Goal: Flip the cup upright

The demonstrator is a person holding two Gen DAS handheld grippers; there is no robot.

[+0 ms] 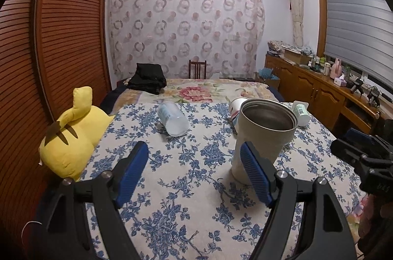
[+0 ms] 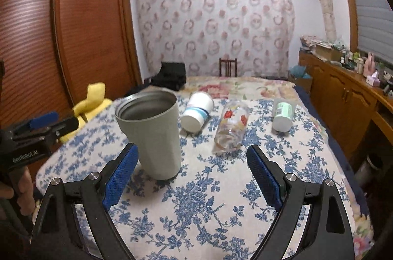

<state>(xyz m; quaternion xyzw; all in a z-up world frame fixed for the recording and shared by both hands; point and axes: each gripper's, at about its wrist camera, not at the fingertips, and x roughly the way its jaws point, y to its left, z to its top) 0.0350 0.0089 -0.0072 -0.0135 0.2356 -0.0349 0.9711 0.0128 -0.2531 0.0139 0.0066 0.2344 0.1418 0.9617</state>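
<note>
A grey metal-lined tumbler (image 1: 262,134) stands upright on the blue floral cloth (image 1: 191,186); it also shows in the right wrist view (image 2: 154,134). My left gripper (image 1: 194,156) is open and empty, its right finger just in front of the tumbler. My right gripper (image 2: 192,161) is open and empty, its left finger beside the tumbler's base. Several cups lie on their sides: a frosted cup (image 1: 173,118), a white cup with blue bands (image 2: 197,111), a clear glass with red flowers (image 2: 231,128) and a pale green cup (image 2: 282,116).
A yellow plush toy (image 1: 73,134) lies at the left edge of the cloth. A black bag (image 1: 148,78) sits on the bed behind. A wooden wardrobe (image 1: 61,26) stands left, a wooden sideboard (image 1: 319,90) with clutter right.
</note>
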